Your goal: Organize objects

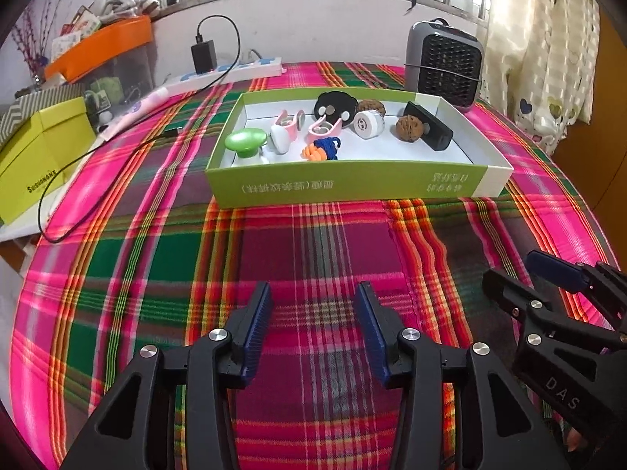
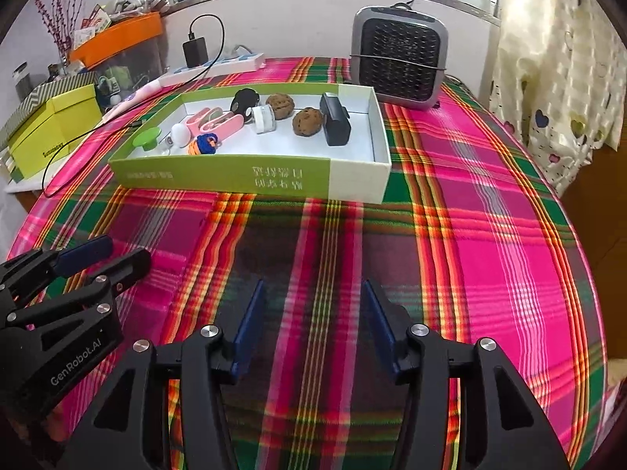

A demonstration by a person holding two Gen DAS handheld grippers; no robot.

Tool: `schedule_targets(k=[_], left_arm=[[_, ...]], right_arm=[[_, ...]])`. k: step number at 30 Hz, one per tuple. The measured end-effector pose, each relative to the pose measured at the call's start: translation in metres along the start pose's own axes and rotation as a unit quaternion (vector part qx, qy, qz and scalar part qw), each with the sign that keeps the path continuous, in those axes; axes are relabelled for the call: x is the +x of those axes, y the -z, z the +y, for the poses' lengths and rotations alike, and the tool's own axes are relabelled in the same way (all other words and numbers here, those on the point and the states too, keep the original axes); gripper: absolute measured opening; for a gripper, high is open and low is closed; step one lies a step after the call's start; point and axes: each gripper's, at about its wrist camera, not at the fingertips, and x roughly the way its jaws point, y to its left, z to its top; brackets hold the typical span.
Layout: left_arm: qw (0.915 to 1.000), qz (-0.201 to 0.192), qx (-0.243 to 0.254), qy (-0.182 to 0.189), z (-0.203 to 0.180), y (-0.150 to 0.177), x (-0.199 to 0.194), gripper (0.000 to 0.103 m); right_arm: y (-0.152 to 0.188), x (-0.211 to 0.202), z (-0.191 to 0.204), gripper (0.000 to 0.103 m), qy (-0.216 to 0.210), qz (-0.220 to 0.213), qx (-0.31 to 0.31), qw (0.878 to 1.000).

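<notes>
A shallow green and white box (image 1: 345, 186) (image 2: 235, 178) lies on the plaid cloth ahead of both grippers. It holds a green mushroom-shaped thing (image 1: 245, 141), pink clips (image 1: 325, 127), a blue and orange knot (image 1: 323, 149), a white roll (image 1: 368, 123), two brown walnuts (image 1: 409, 127), a black round piece (image 1: 335, 103) and a black case (image 1: 429, 125) (image 2: 335, 123). My left gripper (image 1: 315, 305) is open and empty, low over the cloth. My right gripper (image 2: 311, 301) is open and empty beside it, and also shows in the left wrist view (image 1: 521, 270).
A grey fan heater (image 1: 444, 66) (image 2: 399, 62) stands behind the box at the right. A power strip with a black charger (image 1: 203, 55) and cable lies at the back left. A yellow-green carton (image 1: 35, 156) and an orange bin (image 1: 102, 45) stand left. A curtain (image 2: 556, 58) hangs right.
</notes>
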Motion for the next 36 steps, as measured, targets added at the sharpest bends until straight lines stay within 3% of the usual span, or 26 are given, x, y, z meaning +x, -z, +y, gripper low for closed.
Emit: schedule_targets(k=[8,36], left_arm=[[1.0000,-0.002,-0.005,-0.005,-0.0028,0.0071,-0.0042,0.053],[1.0000,-0.002,-0.007,-0.004,-0.0028,0.0075,-0.0049,0.054]], right_arm=[[0.0072,-0.0060,-0.0018,0.053,0.007,-0.001,0.006,1.000],[0.0073,-0.0058,-0.0015,0.054,0.010,-0.001,0.005,1.000]])
